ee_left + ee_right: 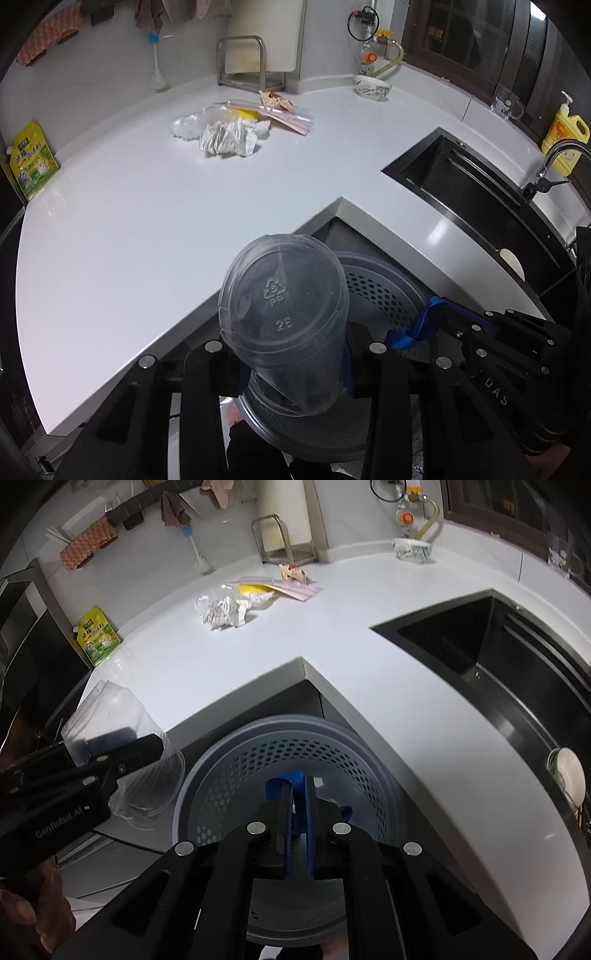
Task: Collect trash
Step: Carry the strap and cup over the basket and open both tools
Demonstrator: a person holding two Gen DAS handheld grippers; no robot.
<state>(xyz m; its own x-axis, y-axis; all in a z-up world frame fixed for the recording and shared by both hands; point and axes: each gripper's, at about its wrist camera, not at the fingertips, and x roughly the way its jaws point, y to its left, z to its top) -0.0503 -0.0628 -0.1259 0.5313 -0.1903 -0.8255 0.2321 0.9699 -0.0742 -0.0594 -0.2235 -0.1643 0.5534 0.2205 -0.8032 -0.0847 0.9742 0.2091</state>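
My left gripper (295, 369) is shut on a clear plastic cup (284, 317), whose base faces the camera. The cup hangs tilted over the near-left rim of a grey perforated bin (384, 291) that stands on the floor in the counter's inner corner. In the right wrist view the cup (122, 746) shows to the left of the bin (221, 746), pinched by the left gripper (122, 753). My right gripper (297, 781) is shut above the bin's opening, with nothing visible between its blue pads. Crumpled paper (229, 138), a zip bag (280, 112) and a snack wrapper (275, 99) lie on the far counter.
A white L-shaped counter (147, 229) wraps around the bin. A black sink (461, 184) with a faucet (561, 155) is at the right, a yellow soap bottle (565, 136) behind it. A bowl (372, 86), a glass mug (508, 101), a metal rack (242, 62) and a green pouch (33, 158) line the wall.
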